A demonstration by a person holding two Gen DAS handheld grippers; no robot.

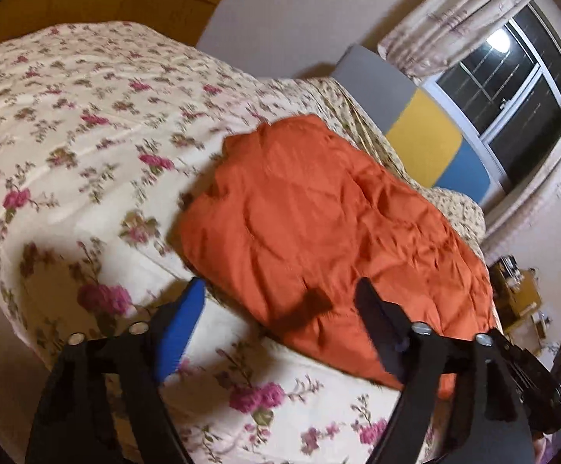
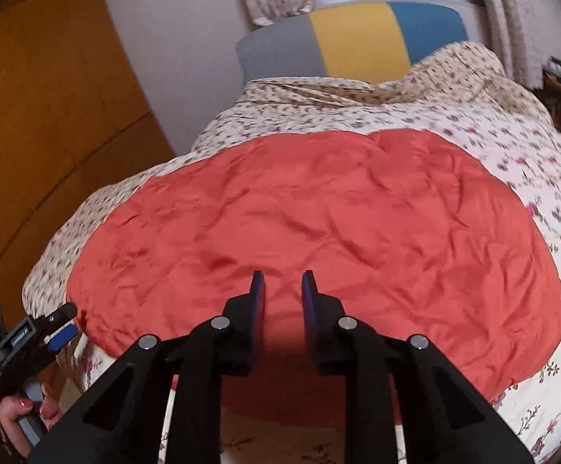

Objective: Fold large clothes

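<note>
A large orange quilted garment (image 2: 311,224) lies spread and wrinkled on a floral bedspread (image 2: 532,178); it also shows in the left wrist view (image 1: 319,232). My left gripper (image 1: 280,297) is open and empty at the garment's near corner; it also shows in the right wrist view (image 2: 62,323) at the garment's left edge. My right gripper (image 2: 282,282) hovers over the garment's near edge, jaws partly open with nothing between them.
A grey, yellow and blue headboard (image 2: 358,38) stands behind the bed under a window (image 1: 512,89) with curtains. A wooden wardrobe (image 2: 48,116) is on the left. A cluttered side table (image 1: 520,297) stands beside the bed.
</note>
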